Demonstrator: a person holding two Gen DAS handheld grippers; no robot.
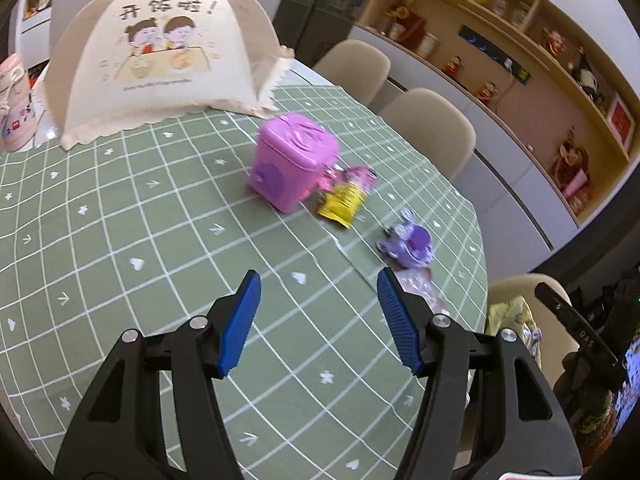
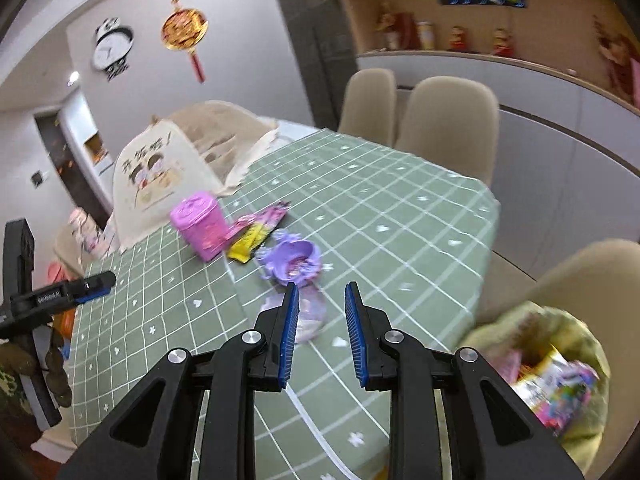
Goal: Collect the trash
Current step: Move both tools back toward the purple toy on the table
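On the green checked tablecloth [image 1: 160, 240], left to right, stand a pink bin [image 1: 294, 162], a yellow and pink wrapper [image 1: 346, 196] touching its right side, a small purple scoop [image 1: 408, 244], and nearest, a pale crumpled wrapper [image 2: 310, 314]. The left gripper [image 1: 319, 285] hangs spread wide over bare cloth, with the pale wrapper just beside its right finger and partly hidden behind it. The right gripper [image 2: 322, 292] is parted more narrowly and holds nothing; the pale wrapper lies just ahead and slightly left of its gap, half covered by the left finger. I judge the right gripper nearer to it. At far right a green bag [image 2: 560, 344] of wrappers sits blurred on a chair. Whether the scoop holds trash is hard to tell.
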